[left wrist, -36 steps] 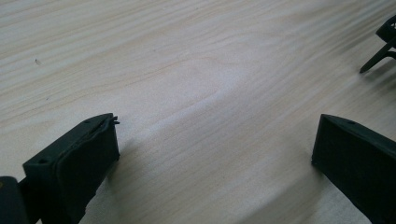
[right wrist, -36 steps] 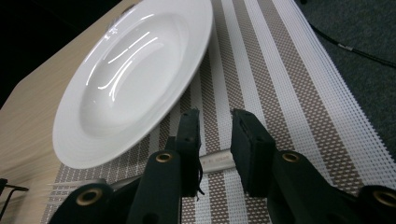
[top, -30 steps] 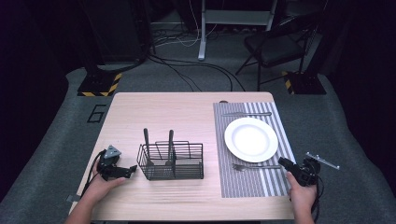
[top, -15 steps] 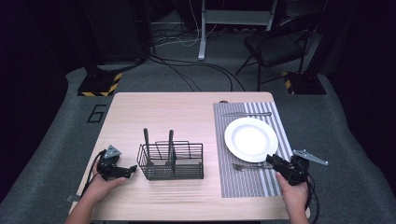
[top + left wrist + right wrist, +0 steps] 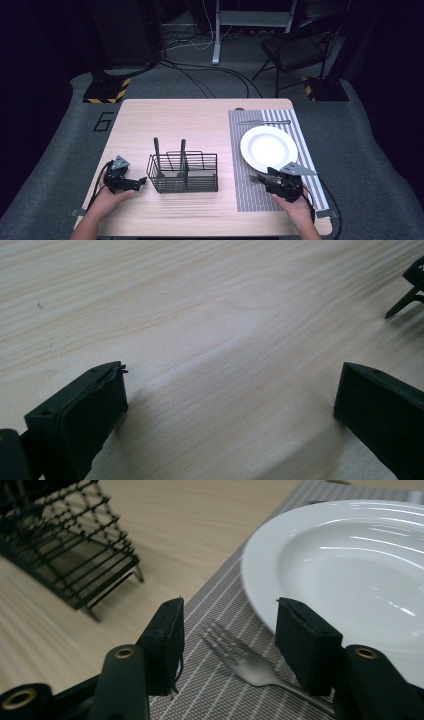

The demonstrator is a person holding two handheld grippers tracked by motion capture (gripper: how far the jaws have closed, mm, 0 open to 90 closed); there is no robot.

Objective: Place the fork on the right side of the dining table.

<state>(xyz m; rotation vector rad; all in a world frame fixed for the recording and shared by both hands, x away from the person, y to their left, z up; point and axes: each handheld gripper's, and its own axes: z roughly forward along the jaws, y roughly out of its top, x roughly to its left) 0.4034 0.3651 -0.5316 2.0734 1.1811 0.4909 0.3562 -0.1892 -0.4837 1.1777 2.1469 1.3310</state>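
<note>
A silver fork (image 5: pixel 241 658) lies on the striped placemat (image 5: pixel 218 601), tines toward the wire basket. My right gripper (image 5: pixel 227 627) straddles it. Its jaws have just been opening and stand apart on either side of the fork's neck, pads clear of it. From above, the right gripper (image 5: pixel 264 180) sits just below the white plate (image 5: pixel 269 147), pointing left over the fork (image 5: pixel 256 177). My left gripper (image 5: pixel 142 183) rests on the wood left of the black wire basket (image 5: pixel 183 172). In its own view the left gripper (image 5: pixel 230 390) is open over bare table.
Two dark handles stand upright in the basket. A knife (image 5: pixel 263 122) lies on the placemat (image 5: pixel 245 195) beyond the plate. The plate's rim (image 5: pixel 260 595) is close beside my right jaw. A basket foot (image 5: pixel 407 295) shows near the left gripper. Chair and cables lie beyond the table.
My right gripper moved left from the table's right edge onto the placemat, up to the fork, and its jaws have widened. The left gripper has stayed put.
</note>
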